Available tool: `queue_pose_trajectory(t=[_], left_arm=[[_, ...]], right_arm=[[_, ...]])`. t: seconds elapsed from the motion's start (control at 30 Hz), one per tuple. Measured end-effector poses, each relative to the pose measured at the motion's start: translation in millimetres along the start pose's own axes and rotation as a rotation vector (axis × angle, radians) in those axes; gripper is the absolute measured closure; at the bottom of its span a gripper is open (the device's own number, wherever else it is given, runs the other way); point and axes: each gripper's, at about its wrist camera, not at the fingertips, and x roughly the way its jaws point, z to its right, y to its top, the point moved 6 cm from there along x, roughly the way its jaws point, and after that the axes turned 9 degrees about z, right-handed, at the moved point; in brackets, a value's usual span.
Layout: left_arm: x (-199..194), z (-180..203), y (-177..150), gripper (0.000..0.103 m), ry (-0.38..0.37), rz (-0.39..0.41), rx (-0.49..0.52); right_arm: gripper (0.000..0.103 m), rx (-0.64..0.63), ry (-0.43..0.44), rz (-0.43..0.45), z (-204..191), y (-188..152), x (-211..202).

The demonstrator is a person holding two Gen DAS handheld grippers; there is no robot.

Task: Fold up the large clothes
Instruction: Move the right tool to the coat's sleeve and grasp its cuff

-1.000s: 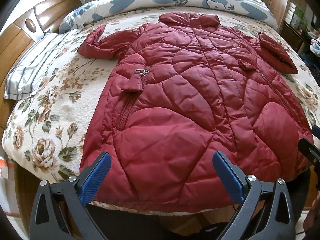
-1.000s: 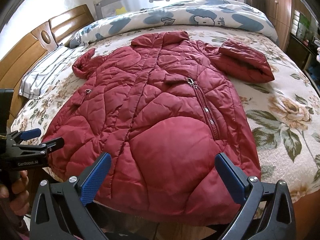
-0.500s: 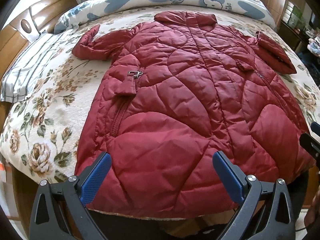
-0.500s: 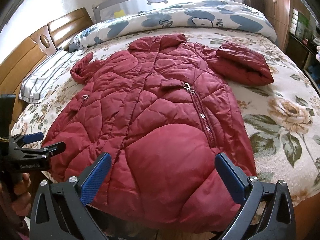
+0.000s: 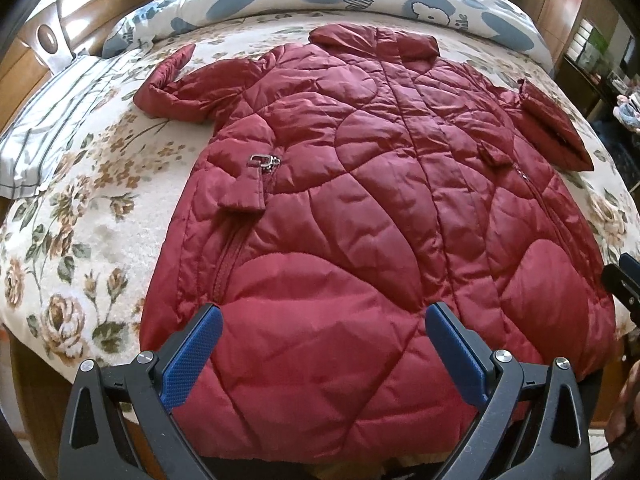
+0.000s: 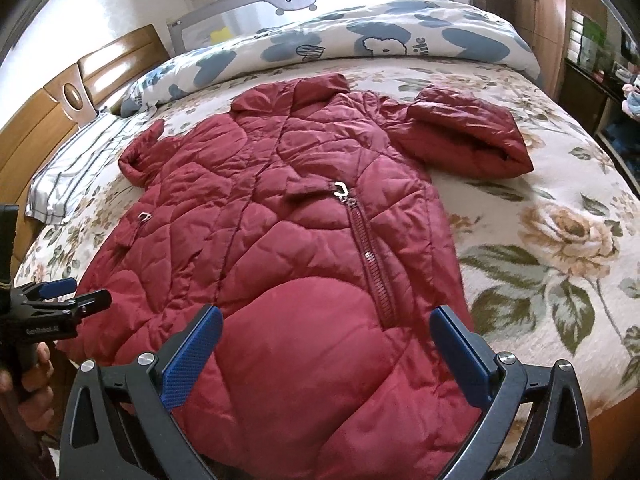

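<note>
A long dark-red quilted coat lies spread flat on the bed, collar at the far end, hem at the near edge; it also shows in the right wrist view. Its left sleeve lies out to the left. Its right sleeve is bunched at the far right. My left gripper is open and empty above the hem's left-middle part. My right gripper is open and empty above the hem's right part. Each gripper shows at the edge of the other's view.
The bed has a floral cover. A rolled blue-and-white duvet lies along the far side. A striped pillow sits at the left by the wooden headboard. Wooden furniture stands at the right.
Both grippers have moved forward and a little lower over the coat's hem. The coat has not moved. Both grippers stay open.
</note>
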Motion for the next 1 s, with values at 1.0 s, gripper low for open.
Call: queue_pose_trajectory(t=[1.0], left_arm=[[48.1, -1.1, 68.3, 0.001, -0.03, 0.008, -0.066]], right_arm=[[0.001, -0.068, -0.318, 0.013, 165.9, 137.5, 138.2]])
